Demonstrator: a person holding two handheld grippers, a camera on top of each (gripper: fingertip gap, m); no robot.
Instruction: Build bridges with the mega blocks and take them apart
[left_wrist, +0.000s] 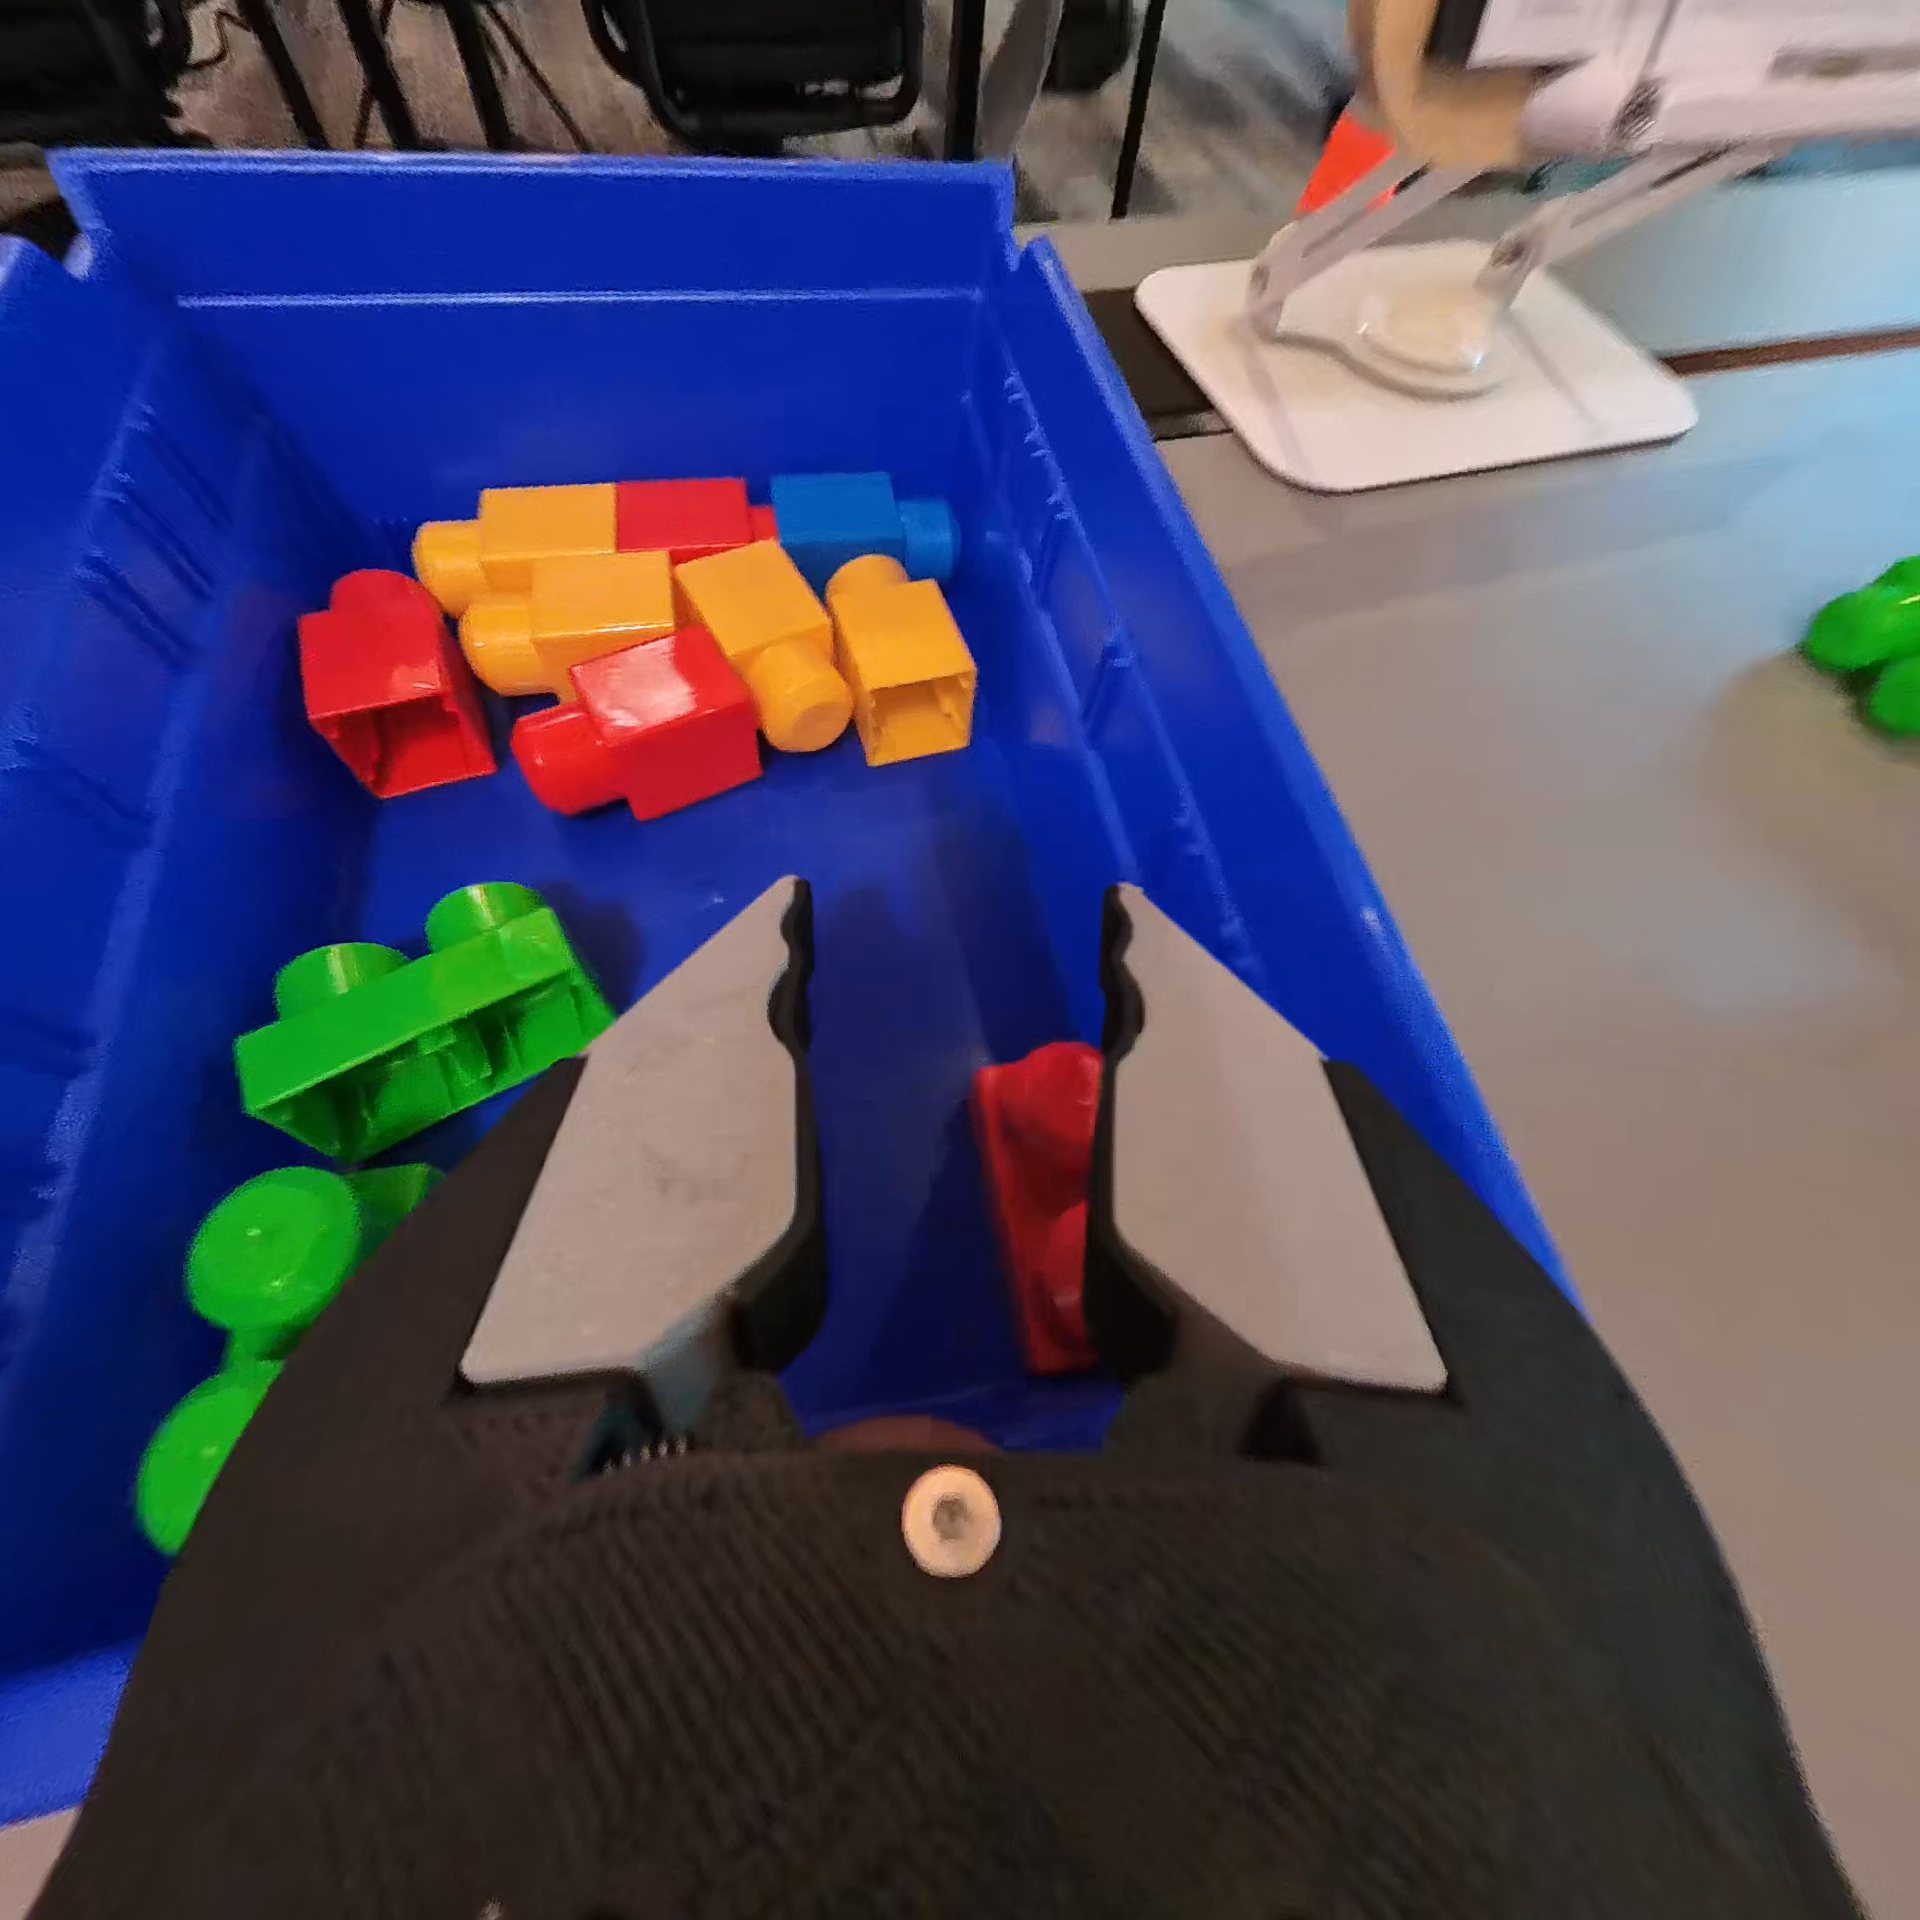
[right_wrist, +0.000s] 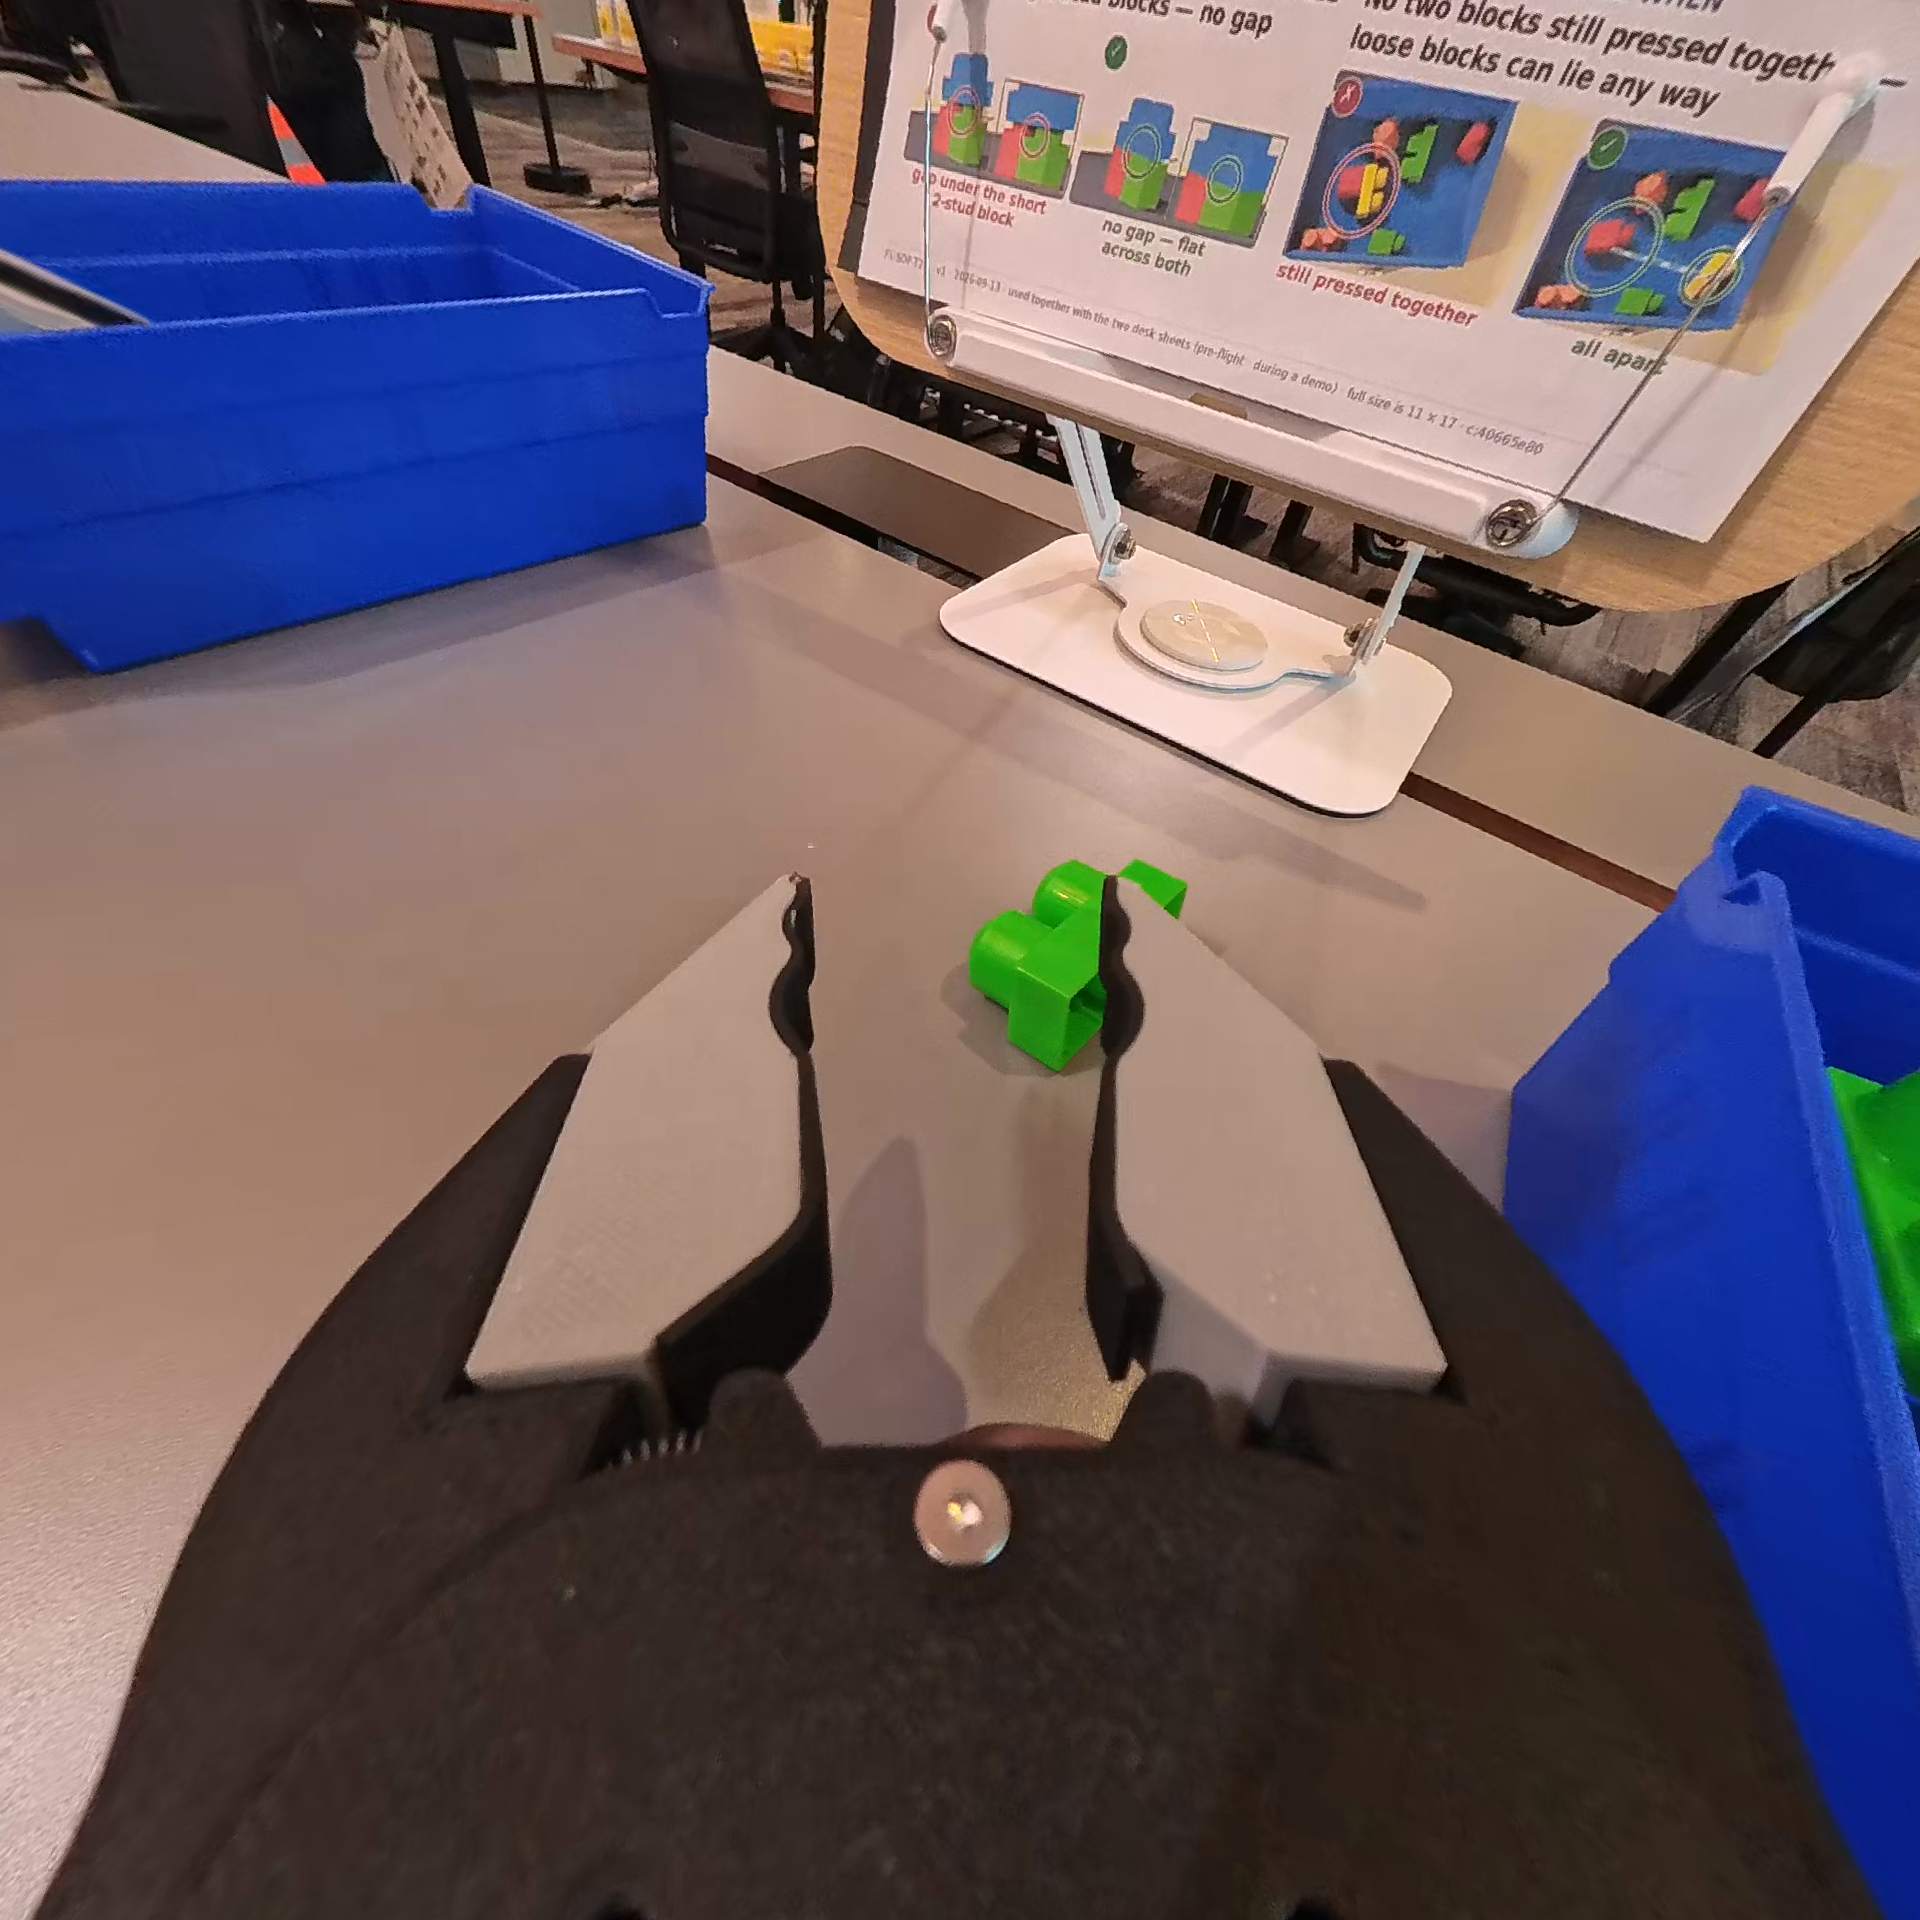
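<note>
In the left wrist view my left gripper (left_wrist: 956, 904) is open and empty above a blue bin (left_wrist: 582, 249). The bin holds a pile of red, orange and blue one-stud blocks (left_wrist: 665, 613) at the back, a green two-stud block (left_wrist: 416, 1018) on its side at the left, and more green blocks (left_wrist: 260, 1257) below it. A red block (left_wrist: 1039, 1174) lies beside my right finger, partly hidden. In the right wrist view my right gripper (right_wrist: 956, 894) is open and empty over the grey table (right_wrist: 416, 883). A green two-stud block (right_wrist: 1039, 966) lies on the table at its right fingertip, partly hidden; it also shows in the left wrist view (left_wrist: 1870, 644).
A white stand (right_wrist: 1195, 665) holding an instruction sheet (right_wrist: 1351, 208) sits at the table's far side. The blue bin (right_wrist: 343, 416) is at the left in the right wrist view. Another blue bin (right_wrist: 1683, 1247) with green blocks (right_wrist: 1881, 1195) is at the right. Chairs stand beyond the table. The left gripper's tips are roughly 35 cm from the right gripper's.
</note>
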